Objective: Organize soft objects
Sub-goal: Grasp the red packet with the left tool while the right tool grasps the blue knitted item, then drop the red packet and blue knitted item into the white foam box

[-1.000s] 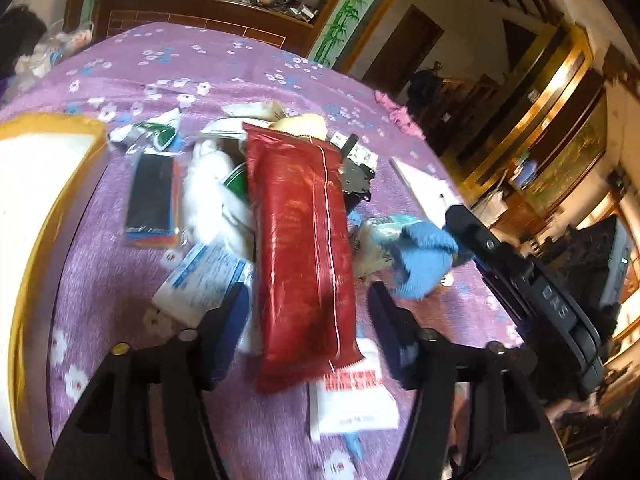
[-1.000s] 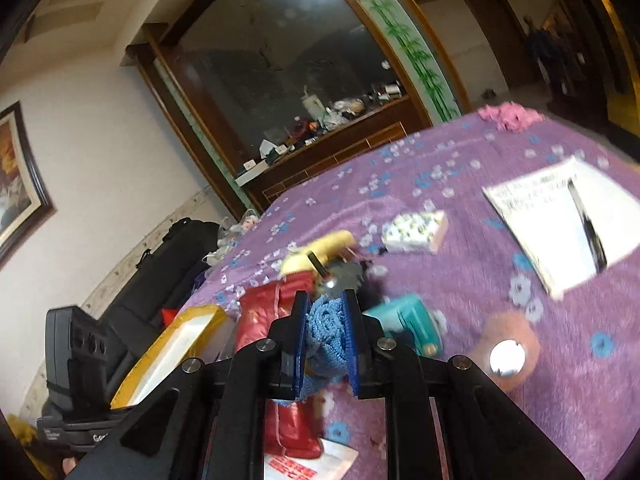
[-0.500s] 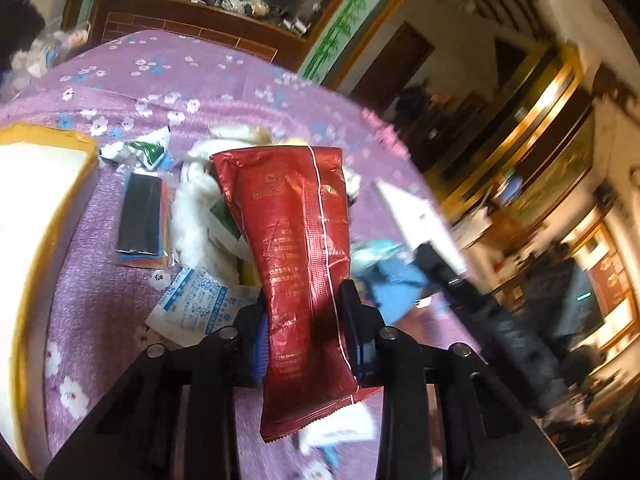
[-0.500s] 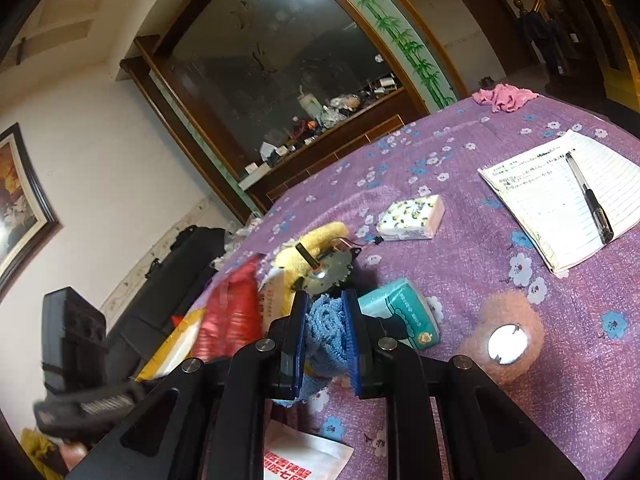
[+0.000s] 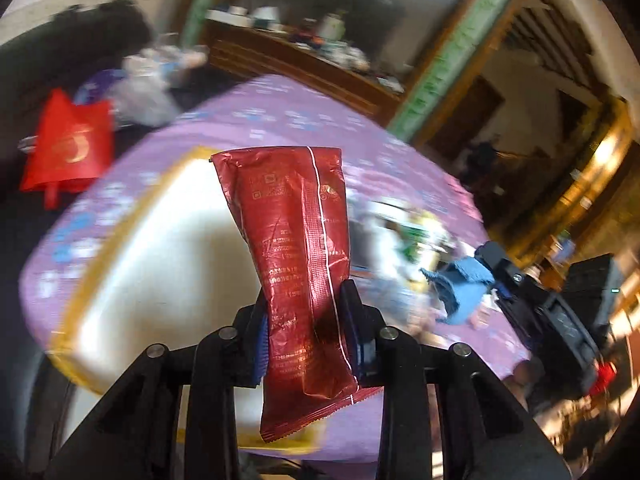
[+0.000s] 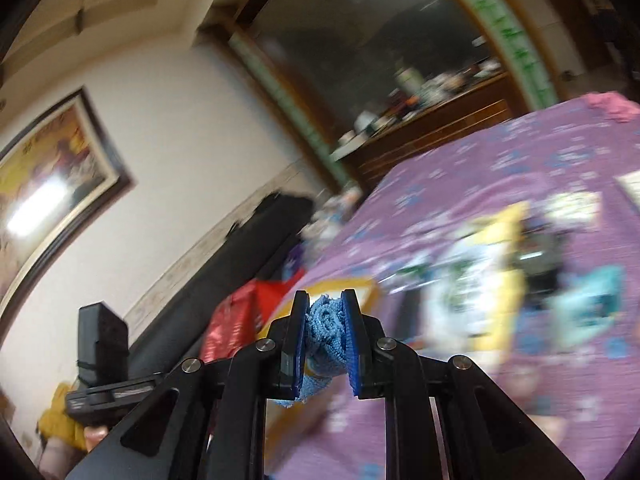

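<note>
1. Surface: round table under a purple floral cloth (image 5: 304, 120). Behind it stands a dark wooden sideboard (image 5: 296, 68) loaded with small items, beside a pillar with green bamboo painting (image 5: 448, 60). Both views are motion-blurred.
2. Room, right wrist view: white wall with one framed picture (image 6: 52, 176); a black sofa or bench (image 6: 240, 248) runs along the wall.
3. Left gripper (image 5: 306, 320): jaws clamped on one red foil packet (image 5: 296, 248), gripped low on its body, upper end standing up and tail hanging below the pads. The packet is held above one white tray with a yellow rim (image 5: 160, 264) at the table's near edge.
4. Right gripper (image 6: 326, 336): jaws pressed tight on one blue knitted cloth (image 6: 326, 332), bunched between the pads, a corner hanging beneath.
5. Count: two grippers, two held soft things, one tray. The loose pile (image 6: 500, 272) on the cloth is too blurred to count; one teal pack (image 6: 592, 300) and a yellow item (image 6: 508, 248) can be made out.
6. Left view only: a red bag (image 5: 68, 148) off the table, and the right gripper carrying the blue cloth at the right.
7. Right view only: the framed picture and a pink cloth (image 6: 612, 106) on the table's far side.
</note>
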The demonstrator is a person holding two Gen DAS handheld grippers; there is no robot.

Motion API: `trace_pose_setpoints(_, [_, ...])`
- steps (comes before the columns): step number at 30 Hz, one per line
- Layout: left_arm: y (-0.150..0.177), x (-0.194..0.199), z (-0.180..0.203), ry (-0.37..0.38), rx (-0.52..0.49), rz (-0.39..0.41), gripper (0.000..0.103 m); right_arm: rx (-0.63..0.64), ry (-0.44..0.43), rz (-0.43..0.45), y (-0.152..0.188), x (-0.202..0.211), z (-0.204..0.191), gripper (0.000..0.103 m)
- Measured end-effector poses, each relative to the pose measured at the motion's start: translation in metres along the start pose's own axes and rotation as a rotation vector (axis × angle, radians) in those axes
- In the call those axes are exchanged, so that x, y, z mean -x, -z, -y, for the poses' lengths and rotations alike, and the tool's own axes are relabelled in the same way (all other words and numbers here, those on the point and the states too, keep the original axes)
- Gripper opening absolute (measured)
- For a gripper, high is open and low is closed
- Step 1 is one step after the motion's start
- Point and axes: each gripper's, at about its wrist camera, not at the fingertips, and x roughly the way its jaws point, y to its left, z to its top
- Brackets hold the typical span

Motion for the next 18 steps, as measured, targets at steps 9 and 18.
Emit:
trace_pose_setpoints(9, [0.009, -0.036, -0.062, -0.061, -0.010, -0.166, 0.030, 0.214, 0.113, -0.251, 0.046, -0.119, -0.089, 0.016])
trace_pose_setpoints(18, [0.007, -0.018, -0.097, 0.029, 0.152, -0.107, 0.038, 0.336, 0.213, -0.275, 0.063, -0.141, -0.143, 0.073])
